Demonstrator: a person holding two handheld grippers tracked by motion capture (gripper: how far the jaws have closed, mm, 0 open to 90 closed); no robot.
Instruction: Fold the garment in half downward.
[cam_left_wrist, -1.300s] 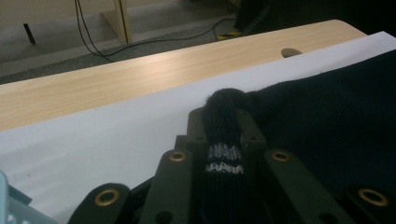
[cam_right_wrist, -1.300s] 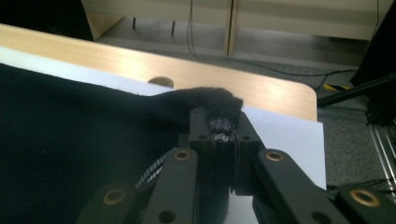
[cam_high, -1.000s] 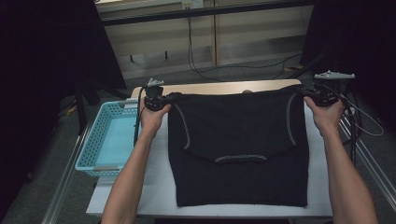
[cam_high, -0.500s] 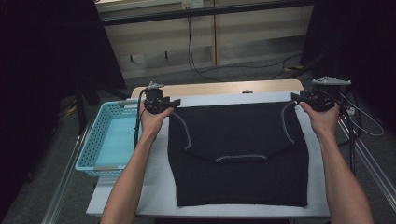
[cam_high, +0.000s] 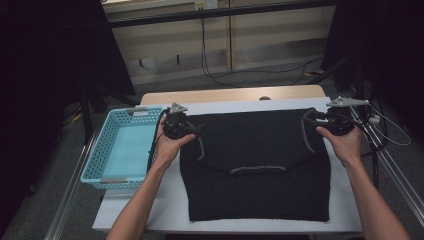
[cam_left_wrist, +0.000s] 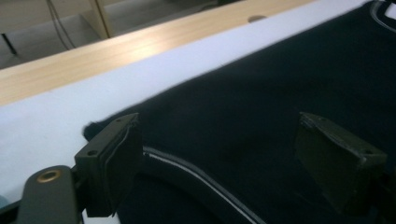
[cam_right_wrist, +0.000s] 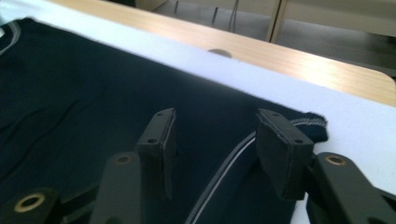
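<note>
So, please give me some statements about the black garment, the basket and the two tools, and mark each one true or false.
1. The black garment lies spread on the white table cover. True.
2. The left tool is shut on the garment. False: its jaws stand wide open over the cloth.
3. The blue basket holds a folded towel. False: nothing lies in it.
4. The right tool is open above the garment's corner. True.
5. The basket stands on the person's right. False: it stands at the left.
</note>
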